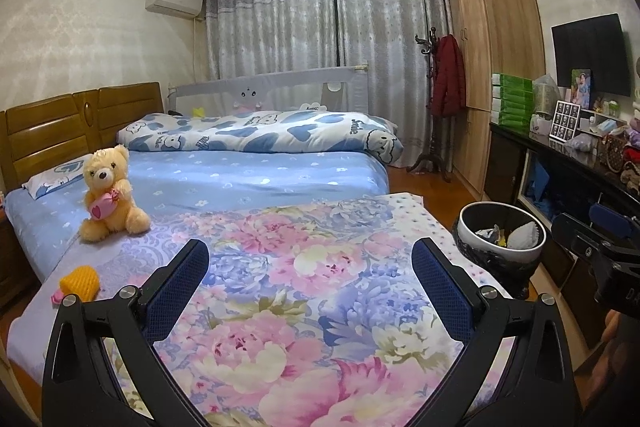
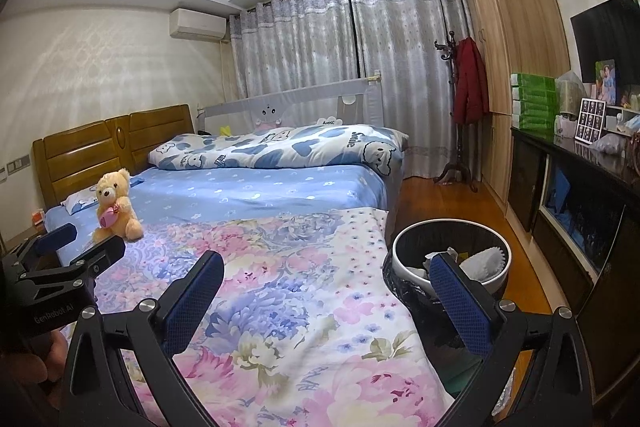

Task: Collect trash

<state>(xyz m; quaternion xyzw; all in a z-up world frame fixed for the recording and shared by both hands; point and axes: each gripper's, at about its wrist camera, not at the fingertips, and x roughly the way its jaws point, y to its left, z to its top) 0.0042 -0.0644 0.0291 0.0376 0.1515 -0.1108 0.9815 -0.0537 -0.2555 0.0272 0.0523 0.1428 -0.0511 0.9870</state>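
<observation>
Writing legible: "GenRobot AI" printed on the body of the left gripper (image 2: 86, 241) as seen in the right wrist view; "Smile" on the blue-and-white quilt (image 1: 260, 131) folded along the far edge of the bed.

Counts: 2 grippers, 1 bin, 1 teddy bear, 1 orange foam net.

The left gripper (image 1: 310, 281) is held over the floral sheet (image 1: 304, 267), fingers spread wide, nothing between them. The right gripper (image 2: 326, 293) is likewise spread and empty, its right finger in front of the bin rim in that view.

The trash bin (image 1: 500, 239), white w/ black liner, stands on the wood floor just beside the bed's right edge; crumpled trash and a white ridged piece lie inside. The orange foam net (image 1: 80, 281) rests near the left edge of the floral sheet, a pink item beside it. The teddy bear (image 1: 110, 195) sits upright towards the headboard.

Room: bedroom w/ grey curtains, wardrobe, coat stand w/ red jacket, dark cabinet at right.
</observation>
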